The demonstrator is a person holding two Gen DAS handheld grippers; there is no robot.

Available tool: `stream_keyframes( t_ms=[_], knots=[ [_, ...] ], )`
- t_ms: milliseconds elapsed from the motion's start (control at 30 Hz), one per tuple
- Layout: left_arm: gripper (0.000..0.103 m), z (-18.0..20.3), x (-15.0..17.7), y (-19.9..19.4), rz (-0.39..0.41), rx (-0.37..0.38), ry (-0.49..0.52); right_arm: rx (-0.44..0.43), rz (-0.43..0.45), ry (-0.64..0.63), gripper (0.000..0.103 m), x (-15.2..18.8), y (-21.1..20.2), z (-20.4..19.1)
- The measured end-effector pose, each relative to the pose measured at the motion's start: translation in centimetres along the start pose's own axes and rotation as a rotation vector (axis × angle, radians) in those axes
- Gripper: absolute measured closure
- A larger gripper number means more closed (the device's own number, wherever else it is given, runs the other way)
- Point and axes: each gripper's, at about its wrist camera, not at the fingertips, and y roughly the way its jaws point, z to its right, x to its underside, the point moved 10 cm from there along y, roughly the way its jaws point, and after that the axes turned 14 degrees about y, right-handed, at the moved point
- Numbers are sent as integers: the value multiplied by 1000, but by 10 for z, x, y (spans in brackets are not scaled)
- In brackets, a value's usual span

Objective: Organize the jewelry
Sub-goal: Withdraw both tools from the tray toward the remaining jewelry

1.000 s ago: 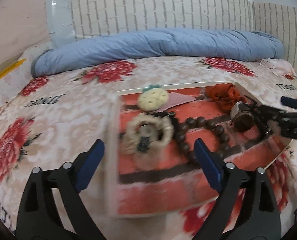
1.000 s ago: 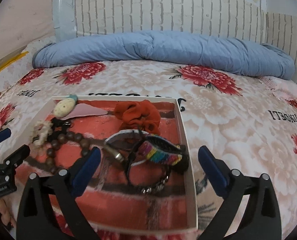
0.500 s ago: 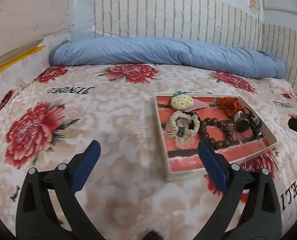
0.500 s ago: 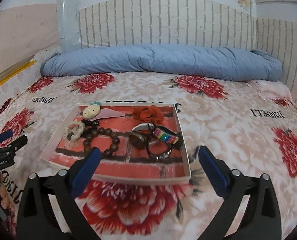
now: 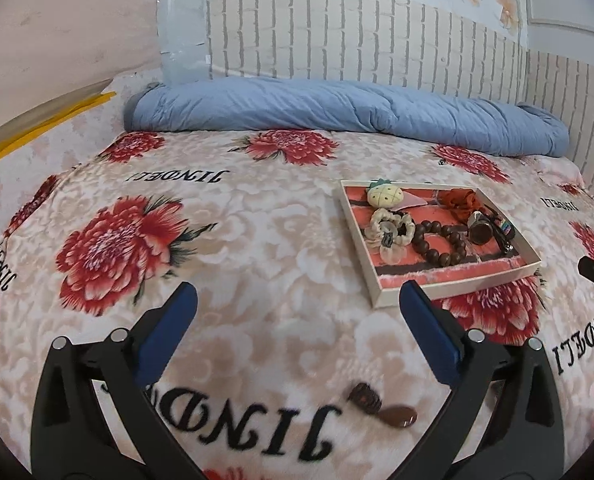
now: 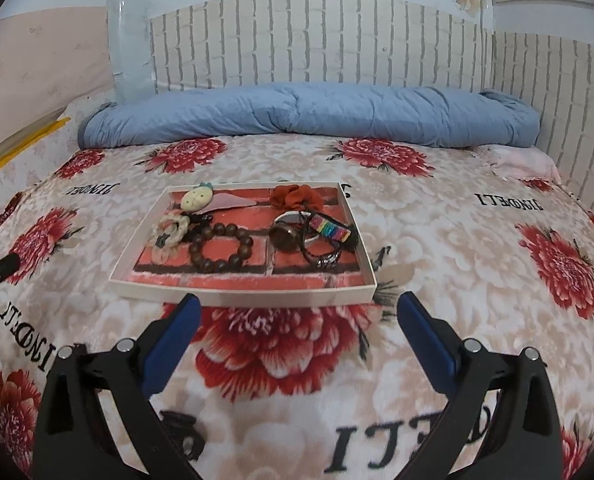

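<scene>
A shallow white box with a red brick-pattern floor lies on the flowered bedspread; it also shows in the left wrist view. In it lie a pineapple clip, a cream scrunchie, a brown bead bracelet, an orange scrunchie, a watch and a rainbow band. My right gripper is open and empty, just in front of the box. My left gripper is open and empty, left of the box. A brown hair clip lies on the bed between its fingers.
A rolled blue quilt lies along the brick-pattern headboard at the back. A small black clip lies on the bedspread near the right gripper's left finger. The wall runs close on the right.
Both grippers have pulled back and up from the box, which now looks smaller and farther. The brown clip and the black clip have come into view near the fingers.
</scene>
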Motion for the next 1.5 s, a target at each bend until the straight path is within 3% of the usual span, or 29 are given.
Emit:
stream_keyframes(
  t_ms=[433,567,800,933,1133,1500],
  knots=[
    [5,-22,20,-38,9,-54,-16,103,43,-20,7,27,-53,-6],
    [5,-24,25,-47,19,-67,-3,86,34,21,7,34,-59,-7],
    [5,-21,41,-48,-5,-44,20,123,29,-16,7,54,-64,-17],
    [5,-10,50,-43,-24,43,15,128,14,-3,7,66,-60,-20],
    [5,-1,62,-33,-40,70,33,112,-40,37,7,86,-47,-23],
    [5,7,78,-4,-87,93,25,115,-87,-44,7,117,-21,-44]
  ],
)
